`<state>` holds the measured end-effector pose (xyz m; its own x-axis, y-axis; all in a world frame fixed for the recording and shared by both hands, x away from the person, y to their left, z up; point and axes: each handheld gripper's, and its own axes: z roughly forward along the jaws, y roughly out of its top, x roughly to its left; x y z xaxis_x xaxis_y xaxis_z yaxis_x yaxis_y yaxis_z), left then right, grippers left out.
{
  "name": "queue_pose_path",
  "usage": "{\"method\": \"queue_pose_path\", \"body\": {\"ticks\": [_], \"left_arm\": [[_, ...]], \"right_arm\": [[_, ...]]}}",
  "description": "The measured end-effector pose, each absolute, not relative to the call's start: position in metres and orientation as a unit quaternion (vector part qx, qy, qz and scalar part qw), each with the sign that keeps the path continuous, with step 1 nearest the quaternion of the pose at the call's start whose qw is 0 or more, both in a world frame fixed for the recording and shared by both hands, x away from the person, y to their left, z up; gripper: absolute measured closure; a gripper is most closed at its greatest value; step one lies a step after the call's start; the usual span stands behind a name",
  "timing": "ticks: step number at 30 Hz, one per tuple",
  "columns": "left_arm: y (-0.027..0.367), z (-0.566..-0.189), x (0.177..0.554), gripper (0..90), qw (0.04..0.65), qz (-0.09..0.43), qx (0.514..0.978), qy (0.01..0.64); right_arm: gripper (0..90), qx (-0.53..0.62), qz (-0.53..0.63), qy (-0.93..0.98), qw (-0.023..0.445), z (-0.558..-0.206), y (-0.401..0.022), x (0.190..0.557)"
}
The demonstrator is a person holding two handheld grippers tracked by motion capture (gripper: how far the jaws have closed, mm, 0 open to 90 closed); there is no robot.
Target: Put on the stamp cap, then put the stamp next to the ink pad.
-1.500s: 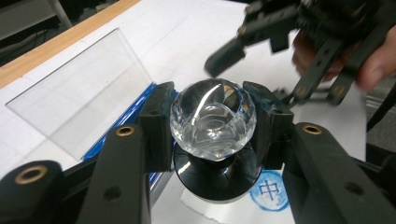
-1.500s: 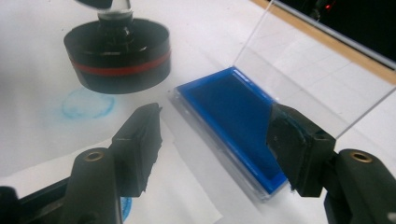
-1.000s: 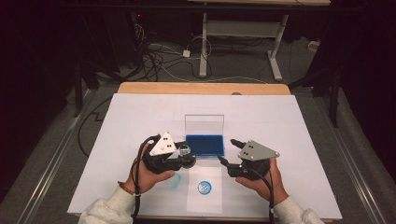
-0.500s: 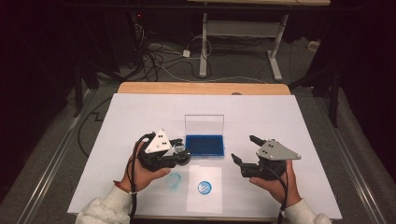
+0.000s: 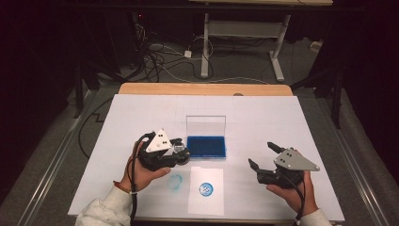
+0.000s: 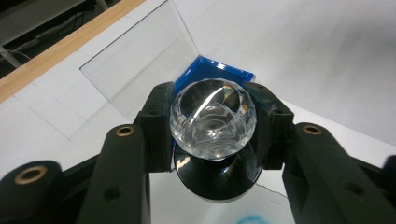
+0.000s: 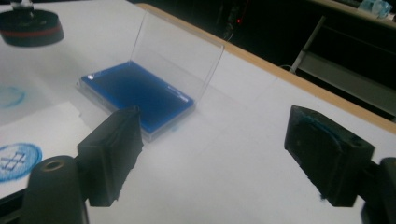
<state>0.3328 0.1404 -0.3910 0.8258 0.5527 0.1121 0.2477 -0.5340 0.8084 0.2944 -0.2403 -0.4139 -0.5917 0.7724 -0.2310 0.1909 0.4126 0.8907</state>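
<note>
My left gripper is shut on a stamp with a clear faceted knob and a round black base. It holds the stamp just left of the blue ink pad, whose clear lid stands upright. My right gripper hovers well to the right of the pad. Its jaws are open and have just been closing a little, with nothing between them. The right gripper view looks across at the ink pad and the stamp's base.
A white paper sheet with a round blue print lies in front of the pad. A fainter blue ring marks the table to the left of the sheet. The wooden table edge runs along the back.
The right gripper has drawn away to the right from the ink pad's side, and its jaws stand wider than a second ago. The left gripper and the stamp have stayed put.
</note>
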Motion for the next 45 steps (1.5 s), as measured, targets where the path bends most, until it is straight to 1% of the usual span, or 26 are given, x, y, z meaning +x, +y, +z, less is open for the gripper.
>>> {"method": "queue_pose_path", "body": {"ticks": [3, 14, 22, 25, 45], "left_arm": [[0.14, -0.39, 0.334, 54.6, 0.421, 0.183, 0.857, 0.234], [0.144, -0.382, 0.34, 54.6, 0.411, 0.188, 0.859, 0.24], [0.148, -0.371, 0.347, 54.6, 0.399, 0.193, 0.865, 0.235], [0.149, -0.368, 0.35, 54.6, 0.399, 0.196, 0.864, 0.237], [0.152, -0.344, 0.375, 54.6, 0.374, 0.193, 0.873, 0.247]], "right_arm": [[19.5, 0.313, 0.438, 0.771, 0.34, -0.419, -0.248, 0.289], [18.7, 0.343, 0.429, 0.763, 0.342, -0.432, -0.268, 0.276], [18.8, 0.343, 0.43, 0.763, 0.338, -0.434, -0.266, 0.275], [20.5, 0.344, 0.431, 0.762, 0.34, -0.434, -0.267, 0.275], [20.9, 0.347, 0.43, 0.76, 0.343, -0.434, -0.268, 0.274]]}}
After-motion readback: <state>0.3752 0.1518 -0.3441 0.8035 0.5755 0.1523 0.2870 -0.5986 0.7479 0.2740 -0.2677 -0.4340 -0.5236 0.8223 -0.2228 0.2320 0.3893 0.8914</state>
